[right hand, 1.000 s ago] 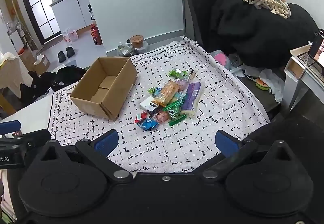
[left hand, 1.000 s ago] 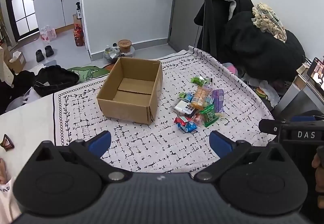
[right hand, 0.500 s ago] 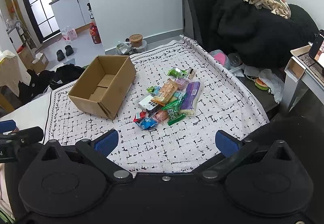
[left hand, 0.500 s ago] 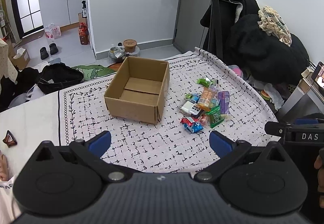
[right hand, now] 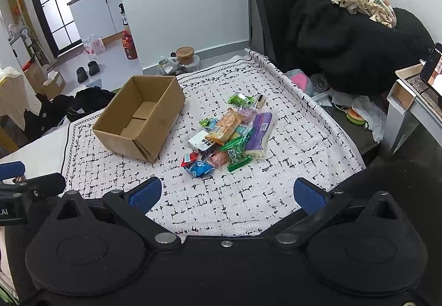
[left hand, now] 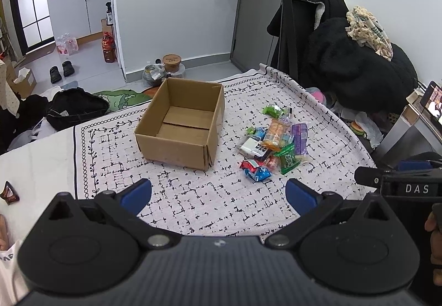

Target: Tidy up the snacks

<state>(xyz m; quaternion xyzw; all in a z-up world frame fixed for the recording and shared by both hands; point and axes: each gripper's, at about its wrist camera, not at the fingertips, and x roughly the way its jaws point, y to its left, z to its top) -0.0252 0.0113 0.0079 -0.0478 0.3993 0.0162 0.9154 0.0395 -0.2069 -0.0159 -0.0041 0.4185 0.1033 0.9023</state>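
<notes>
An open, empty cardboard box (left hand: 181, 123) (right hand: 139, 118) stands on a white cloth with black marks (left hand: 193, 195) (right hand: 290, 140). To its right lies a pile of snack packets (left hand: 276, 141) (right hand: 229, 137): an orange biscuit pack (right hand: 225, 127), a purple pack (right hand: 259, 130), green packs and a blue-and-red packet (left hand: 255, 169). My left gripper (left hand: 218, 196) hovers open above the near edge of the cloth, well short of the box. My right gripper (right hand: 226, 194) is open too, near the front edge, with nothing between its fingers.
A dark pile of clothes on a chair (left hand: 345, 65) sits behind the table's right end. A side table with a phone (right hand: 432, 71) stands at the right. Bags, shoes and bottles lie on the floor (left hand: 83, 71) beyond the table's far edge.
Both views have shifted slightly; the box and snacks sit a little more to the right in the left wrist view. Nothing on the cloth has moved, and both grippers stay open.
</notes>
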